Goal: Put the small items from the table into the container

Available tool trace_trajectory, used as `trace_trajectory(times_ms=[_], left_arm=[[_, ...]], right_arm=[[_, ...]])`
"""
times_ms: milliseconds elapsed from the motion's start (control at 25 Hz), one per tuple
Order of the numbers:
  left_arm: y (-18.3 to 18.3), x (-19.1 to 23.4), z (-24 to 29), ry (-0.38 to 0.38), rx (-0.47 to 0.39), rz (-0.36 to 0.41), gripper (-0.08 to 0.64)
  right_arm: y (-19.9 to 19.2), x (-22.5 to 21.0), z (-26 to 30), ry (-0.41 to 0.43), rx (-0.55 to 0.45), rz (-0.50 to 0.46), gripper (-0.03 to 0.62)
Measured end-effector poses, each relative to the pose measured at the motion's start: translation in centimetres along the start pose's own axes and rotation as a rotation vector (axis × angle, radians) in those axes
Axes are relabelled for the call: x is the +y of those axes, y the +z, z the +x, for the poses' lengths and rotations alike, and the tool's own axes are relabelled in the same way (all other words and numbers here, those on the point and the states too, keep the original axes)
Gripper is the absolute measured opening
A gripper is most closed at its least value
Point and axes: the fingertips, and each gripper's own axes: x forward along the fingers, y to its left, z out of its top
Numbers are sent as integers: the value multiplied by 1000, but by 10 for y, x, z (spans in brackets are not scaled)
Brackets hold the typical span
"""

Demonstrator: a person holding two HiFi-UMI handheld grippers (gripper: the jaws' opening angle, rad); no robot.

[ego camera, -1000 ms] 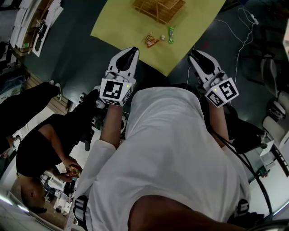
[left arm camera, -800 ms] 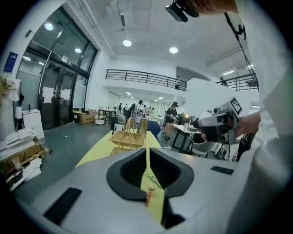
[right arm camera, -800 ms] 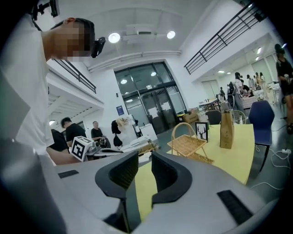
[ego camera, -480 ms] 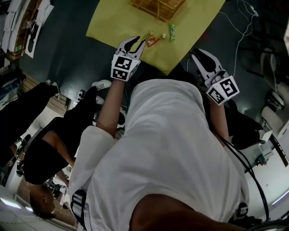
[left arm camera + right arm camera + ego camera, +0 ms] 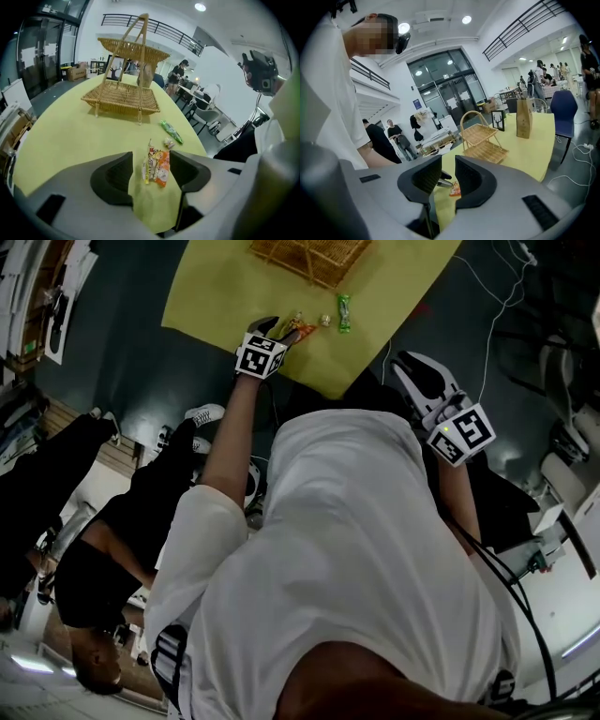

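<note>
A yellow table (image 5: 211, 292) carries a two-tier wicker basket (image 5: 309, 257) (image 5: 123, 96) (image 5: 483, 140). In front of the basket lie an orange snack packet (image 5: 158, 169) (image 5: 303, 330), a small pale candy (image 5: 168, 143) (image 5: 325, 322) and a green packet (image 5: 171, 131) (image 5: 343, 313). My left gripper (image 5: 152, 176) (image 5: 281, 331) is low over the table edge and its jaws are opening. The orange packet lies between them, with neither pad pressing on it. My right gripper (image 5: 417, 371) (image 5: 447, 180) hangs off the table's near corner, jaws a little apart and nothing in them.
A brown paper bag (image 5: 524, 118) and a small framed picture (image 5: 498, 120) stand on the far part of the table. A blue chair (image 5: 565, 110) is beside it. Cables (image 5: 497, 315) run over the dark floor, and a person in black (image 5: 103, 559) sits at the left.
My left gripper has dropped from beside my body down to the table edge, over the orange packet, and its jaws have spread apart. The right gripper has sunk slightly.
</note>
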Motion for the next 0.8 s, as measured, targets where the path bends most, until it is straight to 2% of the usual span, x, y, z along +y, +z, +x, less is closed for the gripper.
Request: trace_trajectory(times_ms=[400,480,520,800], left_arm=[[-25,6,33,20,71,-15,232],[-24,6,32,18,68,-42,97],[-23,5,30,16,61,-57,71],[5,1,-3,43,-36,-120,44]], right_arm=[[-8,-17,-9,-44,23,21,83],[-8,-19,-11,-51,20,23,83],[-7,-20,-12,-53,18,23,83],[3,-20,-10,-38,-21,13,83]])
